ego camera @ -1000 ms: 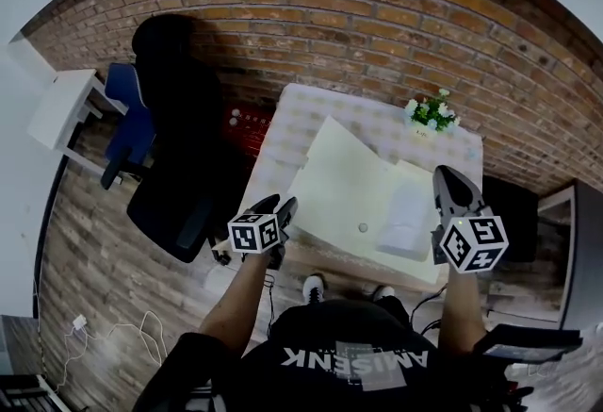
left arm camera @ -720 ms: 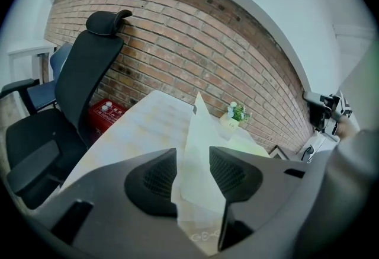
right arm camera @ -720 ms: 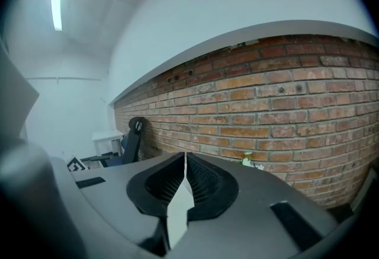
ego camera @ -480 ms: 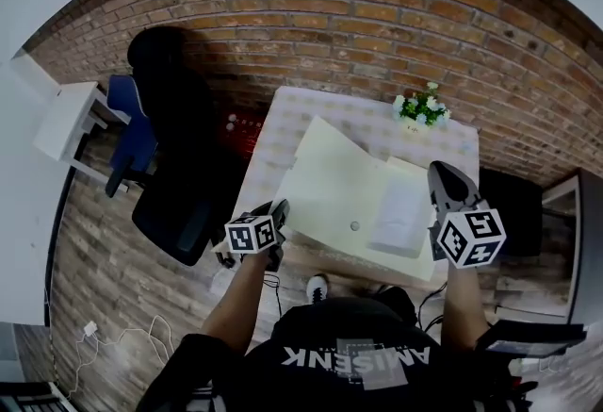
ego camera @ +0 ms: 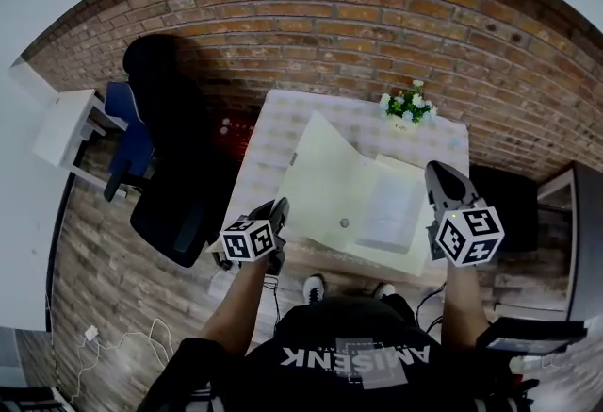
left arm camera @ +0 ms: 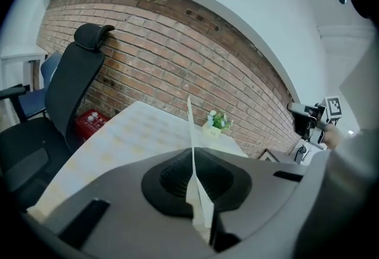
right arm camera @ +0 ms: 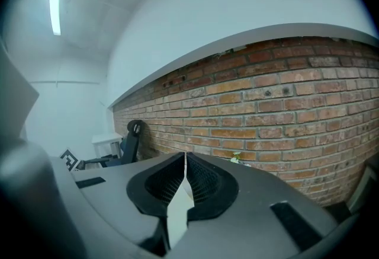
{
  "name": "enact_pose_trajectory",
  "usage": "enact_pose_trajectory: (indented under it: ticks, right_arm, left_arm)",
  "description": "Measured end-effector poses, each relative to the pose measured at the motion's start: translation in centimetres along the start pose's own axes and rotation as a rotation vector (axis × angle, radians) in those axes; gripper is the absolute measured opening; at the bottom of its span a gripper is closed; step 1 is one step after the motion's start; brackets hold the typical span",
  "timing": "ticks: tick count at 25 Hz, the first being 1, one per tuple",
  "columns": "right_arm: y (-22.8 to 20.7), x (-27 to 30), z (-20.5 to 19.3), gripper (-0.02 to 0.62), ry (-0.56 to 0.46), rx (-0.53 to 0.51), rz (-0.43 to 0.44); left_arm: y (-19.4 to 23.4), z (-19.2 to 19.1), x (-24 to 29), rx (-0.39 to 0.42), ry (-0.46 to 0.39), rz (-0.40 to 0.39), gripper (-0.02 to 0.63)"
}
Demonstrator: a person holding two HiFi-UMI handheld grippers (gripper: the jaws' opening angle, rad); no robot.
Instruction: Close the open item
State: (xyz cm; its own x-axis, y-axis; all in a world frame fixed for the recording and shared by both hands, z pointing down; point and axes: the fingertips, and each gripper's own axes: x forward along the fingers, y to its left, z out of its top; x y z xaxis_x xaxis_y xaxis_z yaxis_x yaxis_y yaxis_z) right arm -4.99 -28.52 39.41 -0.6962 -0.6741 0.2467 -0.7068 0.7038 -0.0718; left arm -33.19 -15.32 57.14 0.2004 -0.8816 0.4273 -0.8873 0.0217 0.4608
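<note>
A pale yellow folder (ego camera: 330, 184) lies open on the table (ego camera: 273, 132), with white sheets (ego camera: 384, 210) on its right half. At the folder's near left edge my left gripper (ego camera: 279, 209) has just been closing on the left cover. In the left gripper view that cover (left arm camera: 190, 127) stands edge-on and upright, pinched in my left gripper (left arm camera: 192, 154). My right gripper (ego camera: 437, 173) is at the folder's right edge, shut. In the right gripper view a pale sheet of the folder (right arm camera: 177, 207) sits between the pads of my right gripper (right arm camera: 185, 158).
A small flower pot (ego camera: 405, 107) stands at the table's far edge by the brick wall. Left of the table are a black office chair (ego camera: 174, 165), a blue chair (ego camera: 127, 123), a red box (ego camera: 236, 132) and a white desk (ego camera: 61, 123).
My left gripper's jaws have shut on the folder's left cover and risen a little. My right gripper stays shut at the right edge and has shifted slightly.
</note>
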Motion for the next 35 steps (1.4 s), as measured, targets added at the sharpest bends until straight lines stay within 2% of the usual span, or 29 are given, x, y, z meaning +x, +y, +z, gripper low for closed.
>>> enact_pose_trajectory:
  ticks: [12,20,29,35]
  right_arm:
    - [-2.0,-3.1,-0.4,0.043,0.000,0.018,-0.023]
    - [-3.8,-5.1,-0.6,0.043,-0.010,0.031,-0.043]
    - [-6.5,-7.5,-1.0,0.043,-0.025,0.058,-0.088]
    - [-8.4,-9.0,-1.7,0.043,-0.027,0.074,-0.110]
  left_arm:
    - [-7.0,0.5,-0.3,0.124,-0.031,-0.039,0.017]
    - [-11.6,0.2,0.4,0.206,-0.015,-0.082,0.018]
    - [-18.0,-1.3,2.4,0.312,0.047,-0.189,0.020]
    - [-22.0,-3.5,3.8,0.352,0.103,-0.274,0.025]
